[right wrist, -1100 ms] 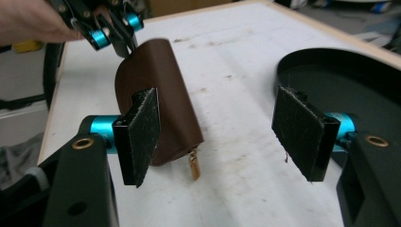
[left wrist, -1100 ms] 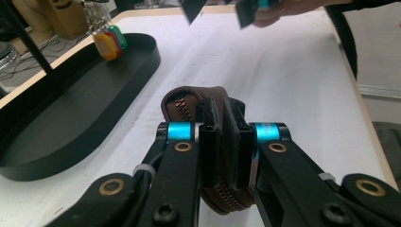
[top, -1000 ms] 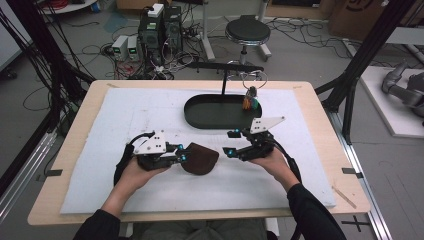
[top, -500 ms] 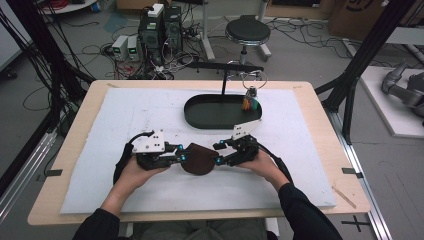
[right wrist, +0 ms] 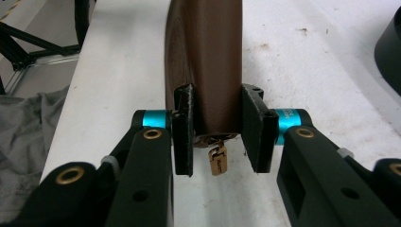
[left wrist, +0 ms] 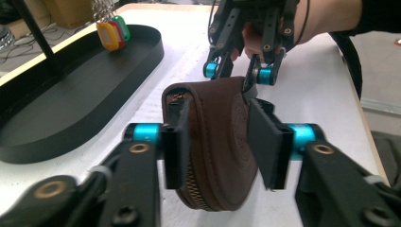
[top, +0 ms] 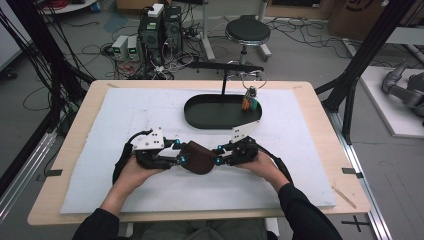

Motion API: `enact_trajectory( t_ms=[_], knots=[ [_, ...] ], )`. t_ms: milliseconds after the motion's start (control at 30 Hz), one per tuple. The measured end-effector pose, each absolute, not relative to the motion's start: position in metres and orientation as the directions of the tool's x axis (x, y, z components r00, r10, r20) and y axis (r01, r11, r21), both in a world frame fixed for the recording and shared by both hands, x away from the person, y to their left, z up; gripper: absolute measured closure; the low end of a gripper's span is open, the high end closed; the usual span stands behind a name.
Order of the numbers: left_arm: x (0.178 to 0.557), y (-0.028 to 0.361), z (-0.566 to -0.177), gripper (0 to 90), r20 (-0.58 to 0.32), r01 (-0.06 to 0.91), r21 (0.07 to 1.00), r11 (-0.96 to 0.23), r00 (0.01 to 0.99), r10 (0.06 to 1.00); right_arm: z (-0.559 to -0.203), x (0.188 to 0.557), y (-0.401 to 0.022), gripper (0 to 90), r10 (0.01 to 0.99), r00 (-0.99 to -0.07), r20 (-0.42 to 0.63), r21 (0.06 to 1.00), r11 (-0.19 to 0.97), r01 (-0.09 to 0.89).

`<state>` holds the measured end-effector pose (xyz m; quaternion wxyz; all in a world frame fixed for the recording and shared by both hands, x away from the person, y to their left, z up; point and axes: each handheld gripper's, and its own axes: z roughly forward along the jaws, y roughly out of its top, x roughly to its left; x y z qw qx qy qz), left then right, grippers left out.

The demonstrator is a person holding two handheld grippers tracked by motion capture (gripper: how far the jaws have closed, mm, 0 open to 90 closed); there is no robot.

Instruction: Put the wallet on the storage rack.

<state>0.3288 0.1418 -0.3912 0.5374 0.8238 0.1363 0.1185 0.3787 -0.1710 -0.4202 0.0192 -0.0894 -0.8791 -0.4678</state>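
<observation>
Our right gripper [top: 218,154] has crossed from beside the black oval tray [top: 200,116] to the brown zip pouch [top: 197,158], and its jaws have just been closing, now pinching the end by the brass zip pull [right wrist: 217,160]. Our left gripper [top: 181,153] has just been opening, its pads looser on the other end. So we judge unzipping comes next. The pouch stands on the white mat [top: 300,150], cables and a stool [top: 247,32] beyond.
</observation>
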Motion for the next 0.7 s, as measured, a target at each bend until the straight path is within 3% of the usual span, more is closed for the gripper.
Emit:
enact_trajectory(
  t_ms=[67,300,567,700],
  knots=[
    [0.33,0.141,-0.391,45.8,0.045,0.122,0.912,-0.391,0.919,0.392,-0.418,0.378,-0.173,70.3,0.137,-0.986,0.097,0.824,0.545,0.157],
    [0.334,0.143,-0.39,36.5,-0.016,0.155,0.925,-0.347,0.929,0.371,-0.407,0.371,-0.18,70.5,0.125,-0.989,0.076,0.848,0.514,0.13],
    [0.334,0.132,-0.382,36.5,-0.044,0.154,0.922,-0.356,0.953,0.298,-0.392,0.36,-0.18,70.4,0.093,-0.995,0.027,0.849,0.524,0.072],
    [0.335,0.127,-0.382,41.9,-0.069,0.168,0.912,-0.374,0.962,0.264,-0.389,0.357,-0.18,70.4,0.085,-0.996,0.031,0.849,0.524,0.071]
  ],
)
